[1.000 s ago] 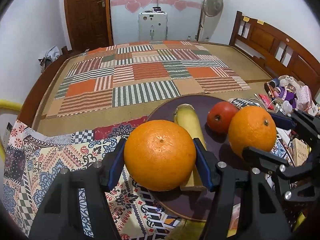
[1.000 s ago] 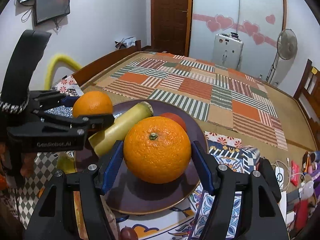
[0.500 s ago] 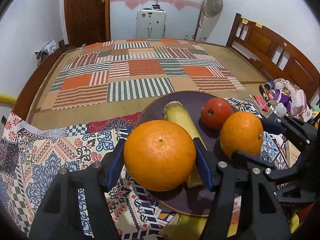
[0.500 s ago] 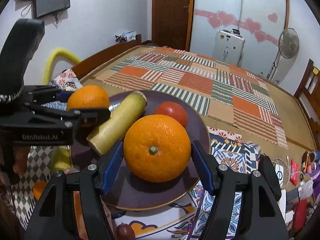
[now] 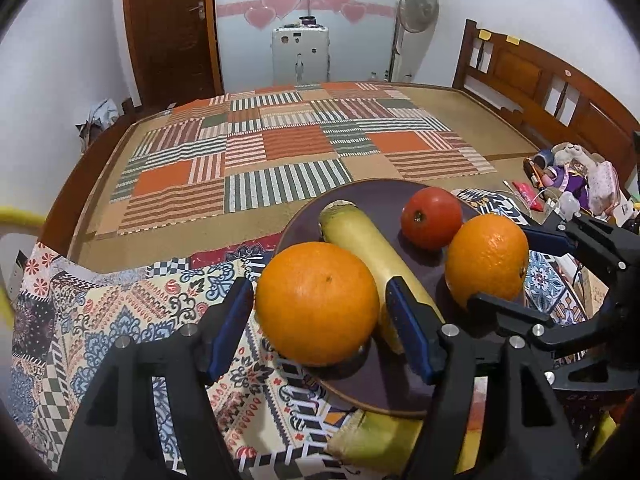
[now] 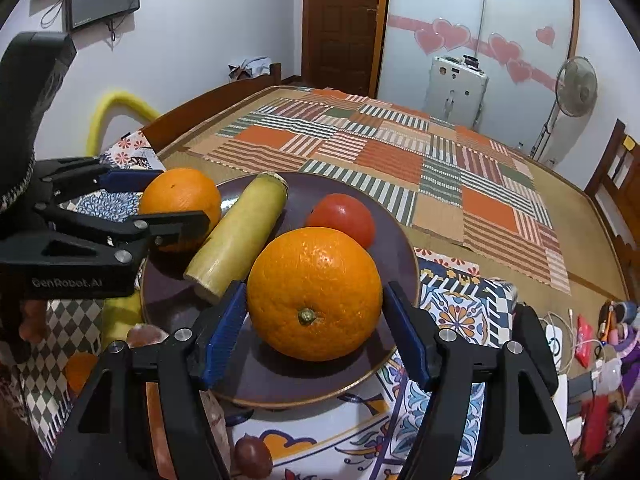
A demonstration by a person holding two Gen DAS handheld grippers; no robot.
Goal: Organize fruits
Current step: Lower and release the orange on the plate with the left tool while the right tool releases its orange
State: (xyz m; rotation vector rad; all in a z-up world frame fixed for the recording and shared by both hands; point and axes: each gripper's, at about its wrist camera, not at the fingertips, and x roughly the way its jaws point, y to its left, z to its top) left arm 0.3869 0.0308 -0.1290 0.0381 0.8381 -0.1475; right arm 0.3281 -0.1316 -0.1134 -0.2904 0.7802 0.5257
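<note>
Resting on the dark purple plate [image 5: 304, 216] are 2 oranges, each between the jaws of 1 gripper. The left gripper [image 5: 320, 320] has just been opening its jaws around the left orange [image 5: 316, 304], and a thin gap shows beside each blue pad, so the fruit sits free at the plate's near rim. The right gripper [image 6: 314, 316] stands spread around the right orange [image 6: 314, 294], also with small gaps. Between the oranges lie a yellow banana piece [image 6: 238, 236] and a red tomato [image 6: 342, 218]. I judge that the left orange may roll off the rim onto the patterned cloth [image 5: 120, 312] if a pad brushes it while the gripper pulls away. Below the plate a yellowish fruit [image 5: 380, 440] is mostly covered, and some small reddish things [image 6: 250, 456] at the bottom of the right view are hard to name.
</note>
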